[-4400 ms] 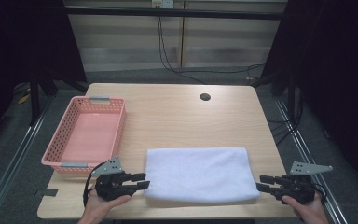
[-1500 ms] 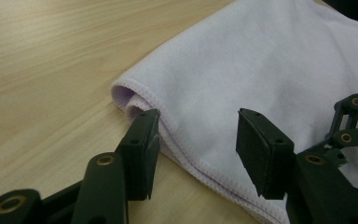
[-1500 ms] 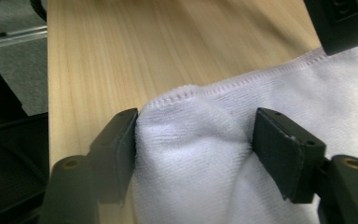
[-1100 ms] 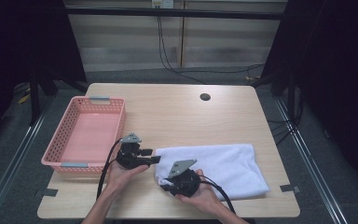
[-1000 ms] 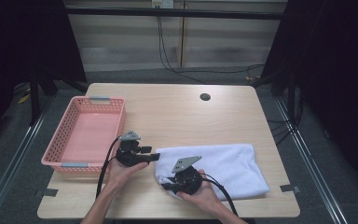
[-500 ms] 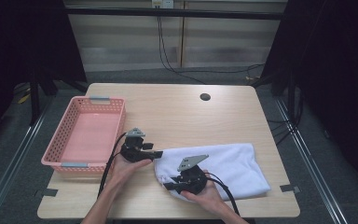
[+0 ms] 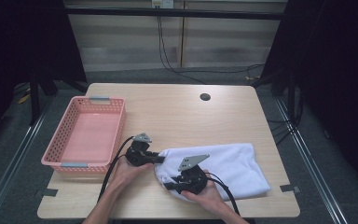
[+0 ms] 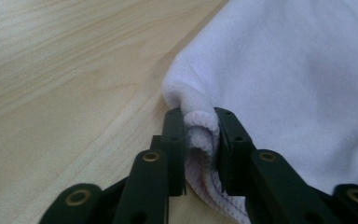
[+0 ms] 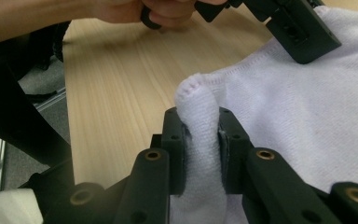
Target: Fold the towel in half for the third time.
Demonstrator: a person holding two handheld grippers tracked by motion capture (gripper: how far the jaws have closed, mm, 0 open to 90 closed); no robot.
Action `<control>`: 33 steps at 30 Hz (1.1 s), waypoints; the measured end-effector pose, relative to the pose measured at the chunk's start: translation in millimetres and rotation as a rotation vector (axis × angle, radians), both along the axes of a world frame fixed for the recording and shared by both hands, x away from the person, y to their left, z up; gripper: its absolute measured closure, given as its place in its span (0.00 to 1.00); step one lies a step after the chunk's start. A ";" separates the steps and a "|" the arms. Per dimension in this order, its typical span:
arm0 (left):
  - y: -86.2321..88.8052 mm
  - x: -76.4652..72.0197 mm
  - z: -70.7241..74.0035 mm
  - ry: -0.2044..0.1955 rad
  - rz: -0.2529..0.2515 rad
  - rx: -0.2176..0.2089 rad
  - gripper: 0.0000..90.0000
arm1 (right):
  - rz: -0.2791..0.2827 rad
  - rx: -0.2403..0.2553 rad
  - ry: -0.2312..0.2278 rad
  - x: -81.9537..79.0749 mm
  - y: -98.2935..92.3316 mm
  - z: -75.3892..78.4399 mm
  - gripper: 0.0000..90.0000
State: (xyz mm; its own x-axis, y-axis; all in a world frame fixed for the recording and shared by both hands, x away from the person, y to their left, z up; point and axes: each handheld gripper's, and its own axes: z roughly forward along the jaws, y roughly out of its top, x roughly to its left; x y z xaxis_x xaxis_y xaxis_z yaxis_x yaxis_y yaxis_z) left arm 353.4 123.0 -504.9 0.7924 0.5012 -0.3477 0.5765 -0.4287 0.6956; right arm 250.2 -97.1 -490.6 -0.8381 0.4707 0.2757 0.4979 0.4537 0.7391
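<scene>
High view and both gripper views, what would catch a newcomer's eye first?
The white towel at the table's near right stands out, with both grippers bunched at its left end. The left gripper has just been closing and pinches a hemmed fold; the right gripper clamps another fold. An empty pink basket sits to the left.

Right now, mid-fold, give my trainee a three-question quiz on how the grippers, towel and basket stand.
1. True or false: the left gripper is shut on a fold of the white towel.
2. The pink basket holds: A) the towel, B) nothing, C) a gripper.
3. What does the right gripper hold between its jaws?

Key:
1. True. The left gripper's jaws have just been closing, and the towel's hemmed edge is pinched between them.
2. B.
3. A bunched fold of the towel, near its left end on the table.
</scene>
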 end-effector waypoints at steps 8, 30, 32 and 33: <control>7.6 2.6 15.9 0.024 0.065 -0.148 0.88 | -0.016 0.036 -0.021 1.1 -3.1 14.4 0.85; 22.1 -2.3 57.2 -0.033 0.079 -0.186 0.88 | -0.005 0.094 -0.063 -1.4 15.7 48.3 0.85; 25.3 -3.4 62.0 -0.046 0.086 -0.190 0.88 | -0.004 0.108 -0.063 -0.6 17.9 50.6 0.85; 27.3 -3.9 64.3 -0.046 0.090 -0.199 0.88 | -0.006 0.111 -0.067 -0.6 19.9 52.7 0.85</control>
